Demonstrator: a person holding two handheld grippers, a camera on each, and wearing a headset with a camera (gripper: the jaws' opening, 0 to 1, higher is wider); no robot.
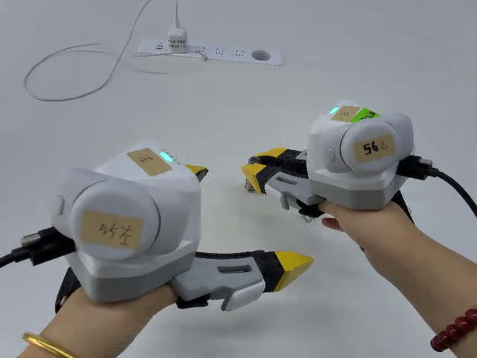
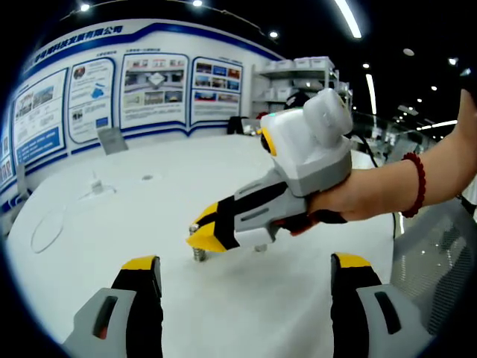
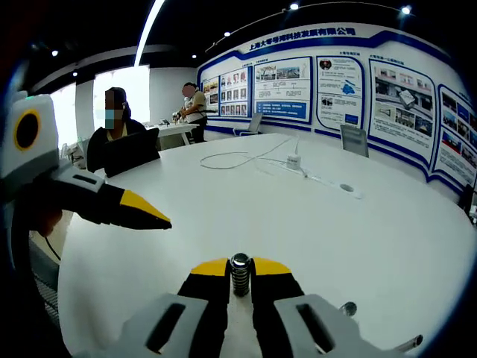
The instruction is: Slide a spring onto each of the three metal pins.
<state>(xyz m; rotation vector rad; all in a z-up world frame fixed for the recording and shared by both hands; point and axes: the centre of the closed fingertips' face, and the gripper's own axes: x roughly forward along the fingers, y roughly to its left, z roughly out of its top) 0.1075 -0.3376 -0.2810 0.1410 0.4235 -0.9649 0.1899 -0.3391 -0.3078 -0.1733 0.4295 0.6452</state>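
A small metal spring [image 3: 240, 274] stands upright on the white table between my right gripper's [image 3: 240, 270] yellow-tipped jaws, which are shut on it. From the left gripper view the same spring [image 2: 199, 253] sits on the table under the right gripper's [image 2: 205, 233] tip, and a short metal pin [image 2: 258, 248] stands just behind it. Another pin [image 3: 347, 307] shows to the right of the right jaws. In the head view the right gripper [image 1: 252, 167] points left at the spring [image 1: 249, 186]. My left gripper [image 1: 247, 216] is open and empty, its jaws [image 2: 246, 265] spread wide and facing the spring.
A white power strip [image 1: 212, 52] with a plugged charger and a looped white cable [image 1: 67, 71] lies at the far side of the table. In the right gripper view, people sit at a table in the background and poster boards line the wall.
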